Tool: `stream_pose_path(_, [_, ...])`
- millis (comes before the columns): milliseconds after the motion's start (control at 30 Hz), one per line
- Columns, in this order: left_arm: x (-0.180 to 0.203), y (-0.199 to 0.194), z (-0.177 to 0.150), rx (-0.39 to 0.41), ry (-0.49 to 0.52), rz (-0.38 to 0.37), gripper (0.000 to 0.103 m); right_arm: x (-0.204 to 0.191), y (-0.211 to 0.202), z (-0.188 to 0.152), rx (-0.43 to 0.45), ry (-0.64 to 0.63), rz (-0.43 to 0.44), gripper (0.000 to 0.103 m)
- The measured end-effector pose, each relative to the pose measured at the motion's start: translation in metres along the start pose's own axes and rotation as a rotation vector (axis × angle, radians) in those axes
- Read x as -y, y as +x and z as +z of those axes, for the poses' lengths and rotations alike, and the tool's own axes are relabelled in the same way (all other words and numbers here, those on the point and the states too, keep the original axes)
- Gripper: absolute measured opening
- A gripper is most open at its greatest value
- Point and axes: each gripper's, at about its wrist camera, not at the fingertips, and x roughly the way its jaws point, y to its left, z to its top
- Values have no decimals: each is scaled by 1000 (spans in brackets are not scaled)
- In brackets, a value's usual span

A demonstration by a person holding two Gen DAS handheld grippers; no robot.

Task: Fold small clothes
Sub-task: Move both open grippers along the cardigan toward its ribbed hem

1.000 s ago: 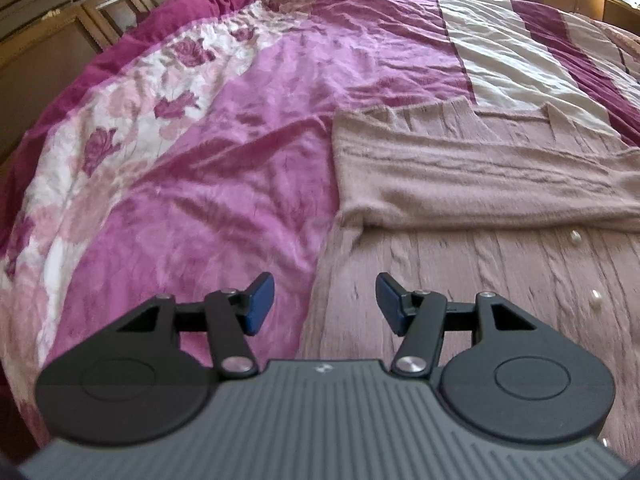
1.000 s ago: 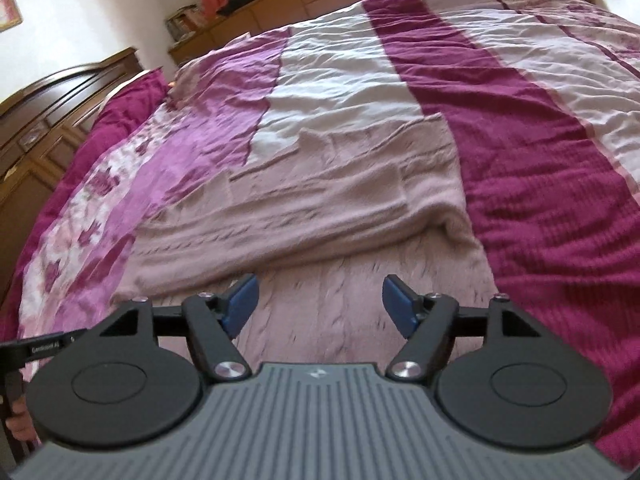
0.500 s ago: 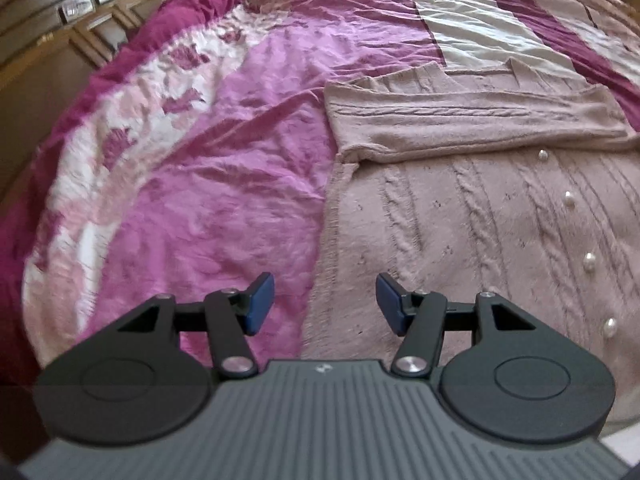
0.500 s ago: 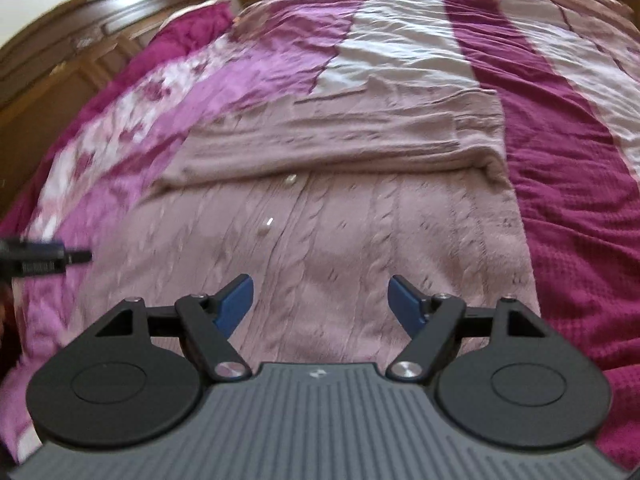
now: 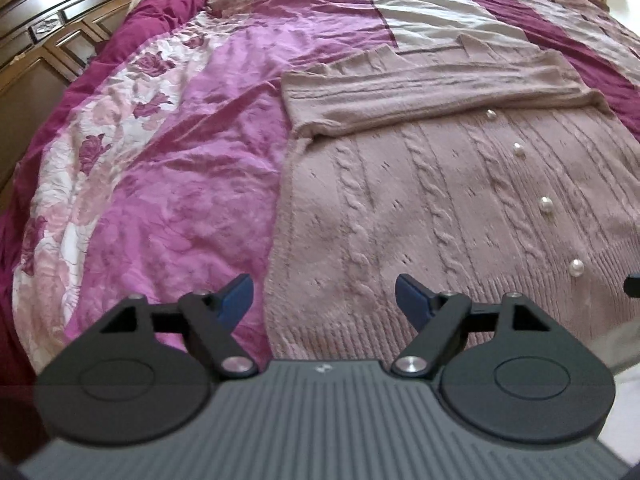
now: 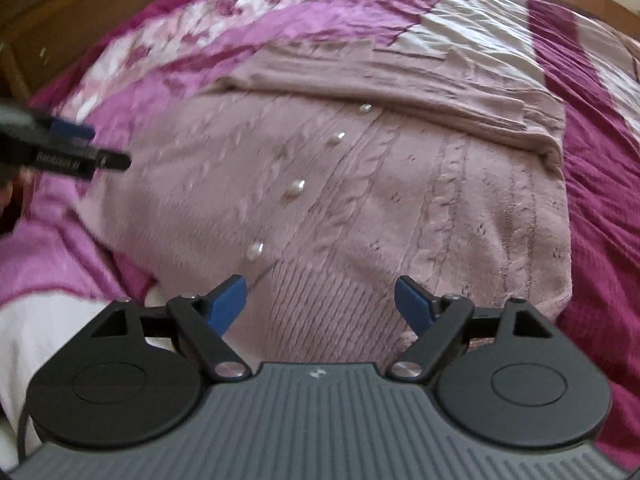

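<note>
A dusty-pink cable-knit cardigan (image 5: 432, 200) with pearl buttons (image 5: 546, 204) lies flat on the bed, both sleeves folded across its top. My left gripper (image 5: 324, 300) hovers over the cardigan's near left hem corner, jaws opening, nothing between the blue pads. My right gripper (image 6: 320, 300) hangs above the ribbed hem (image 6: 332, 304) near the lowest button (image 6: 255, 251), jaws opening and empty too. In the right wrist view the cardigan (image 6: 360, 200) fills the middle and the left gripper (image 6: 68, 148) shows at the left edge.
A magenta, floral and cream striped bedspread (image 5: 168, 168) covers the bed. A dark wooden headboard (image 5: 44, 52) runs along the far left. The near bed edge and pale floor (image 6: 60, 340) show at lower left of the right wrist view.
Both grippers have drawn back from the folded sleeves toward the cardigan's hem. Both jaws stand wider than before. The right wrist has rolled.
</note>
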Motion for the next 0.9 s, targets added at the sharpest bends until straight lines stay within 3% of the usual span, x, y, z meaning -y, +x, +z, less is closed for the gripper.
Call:
stream_pose_path(100, [5,1,-4,-4,11,-11,79,-14,2,-7,-50,-130,14,86])
stream_pose_path(200, [10,2,-7,-7,27,-24,79,-29,7,-15,-94,-272,-25,86])
stream_pose_path(367, [17,3,-7,-3,43,-46,79,-31,27,-20,-164,-334,-120,86])
stream_pose_path(467, [21,2,-8,1,57,-60,79,-34,37,-24,-156,-374,-191,86])
stream_pose_path(600, [29,-1,-10,16,88,-91,79,-31,32,-21,-76,-357,-241,85])
stream_pose_path(767, [41,-3,-12,21,129,-150,79,-14,25,-11,12,-246,-302,85])
stream_pose_path(900, [52,-4,-15,14,179,-197,79,2,22,-1,48,-139,-285,85])
